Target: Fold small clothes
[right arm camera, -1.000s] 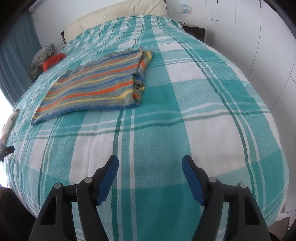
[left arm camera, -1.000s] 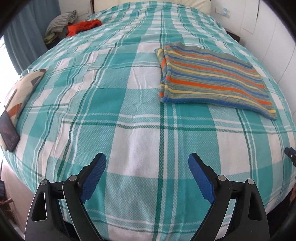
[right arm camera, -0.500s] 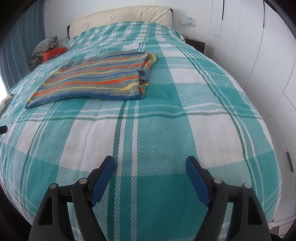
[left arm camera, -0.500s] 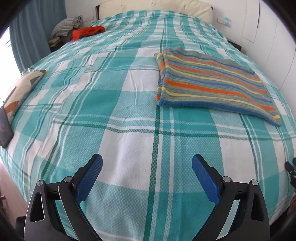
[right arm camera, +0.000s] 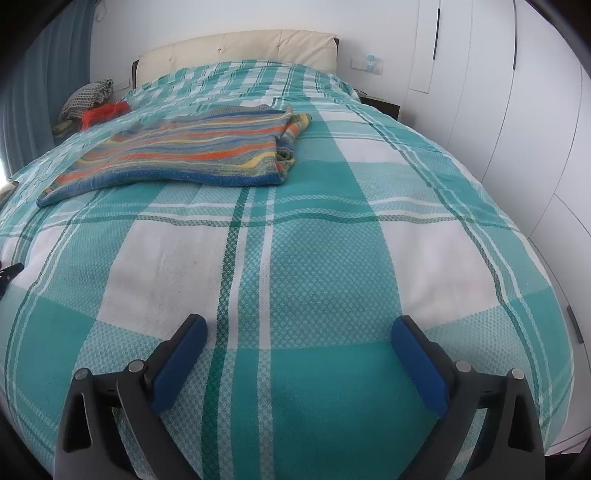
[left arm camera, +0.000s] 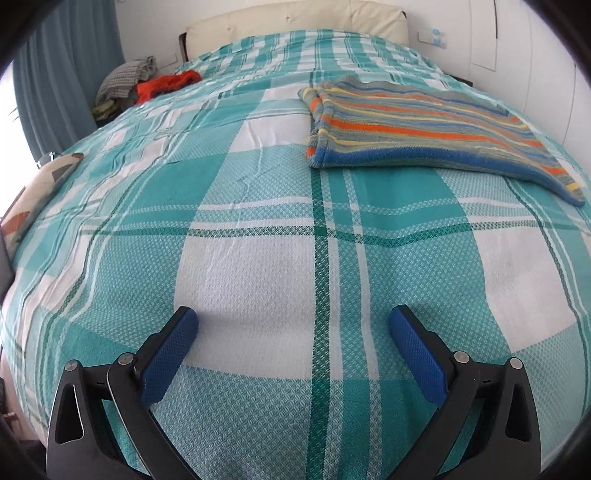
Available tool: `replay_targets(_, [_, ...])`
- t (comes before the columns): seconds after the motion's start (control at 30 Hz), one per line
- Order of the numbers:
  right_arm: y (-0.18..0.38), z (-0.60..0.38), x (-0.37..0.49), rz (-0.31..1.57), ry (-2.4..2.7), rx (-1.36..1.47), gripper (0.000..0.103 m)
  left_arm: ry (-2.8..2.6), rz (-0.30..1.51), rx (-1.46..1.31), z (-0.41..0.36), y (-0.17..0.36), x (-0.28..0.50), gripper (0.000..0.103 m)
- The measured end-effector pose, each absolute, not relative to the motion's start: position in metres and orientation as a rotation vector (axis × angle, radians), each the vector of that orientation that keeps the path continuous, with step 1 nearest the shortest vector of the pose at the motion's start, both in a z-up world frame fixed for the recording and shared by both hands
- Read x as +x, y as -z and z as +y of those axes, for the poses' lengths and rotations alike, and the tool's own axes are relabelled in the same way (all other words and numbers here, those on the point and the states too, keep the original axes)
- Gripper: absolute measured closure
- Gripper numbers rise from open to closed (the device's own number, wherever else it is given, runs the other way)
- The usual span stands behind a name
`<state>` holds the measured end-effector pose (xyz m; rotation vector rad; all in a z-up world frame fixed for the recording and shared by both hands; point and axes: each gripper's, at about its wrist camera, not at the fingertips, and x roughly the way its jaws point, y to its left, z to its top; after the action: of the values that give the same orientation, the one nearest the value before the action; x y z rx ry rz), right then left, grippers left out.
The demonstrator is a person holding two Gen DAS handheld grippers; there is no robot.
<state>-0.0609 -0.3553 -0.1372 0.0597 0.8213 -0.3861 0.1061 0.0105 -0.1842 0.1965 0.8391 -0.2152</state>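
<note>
Left gripper [left arm camera: 293, 328]: jaws spread wide, nothing between the blue pads [left arm camera: 168, 354]. It hangs low over the near end of the bed [left arm camera: 258, 288], above a white check of the plaid cover. Contact with the cover cannot be told from this view.

Right gripper [right arm camera: 299, 332]: likewise spread wide and empty, over a teal-and-white patch at the foot of the bed.

Striped garment [left arm camera: 417, 122]: lies flat on the cover, well ahead of both claws. From the left gripper it sits ahead and to the right; from the right gripper [right arm camera: 192, 151] it sits ahead and to the left, so it lies between the two lines of sight. Looks already doubled over, with layered edges stacked at one side [right arm camera: 290, 142] and a straight blue hem facing the claws. Judged: partly folded, laid flat so the next fold can be taken from the near hem or the corners.

Both claws wide apart and clear of the cloth reads as a ready stance, one on each side for a two-handed grab. Next move probably calls for reaching forward to the near corners.

Other cloth: a heap of clothes [left arm camera: 147, 85], red and grey, far ahead-left near the headboard [left arm camera: 295, 16], likely waiting for a turn. A patterned cushion [left arm camera: 40, 184] sits at the far left edge.
</note>
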Motion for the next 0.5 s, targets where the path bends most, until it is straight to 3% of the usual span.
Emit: replay_targets(0.5, [0.1381,-0.3548,-0.0622,0.811,0.387,0.058,0.004,0.211,0.839,0.199,0.01,0.1853,0.106,0.001])
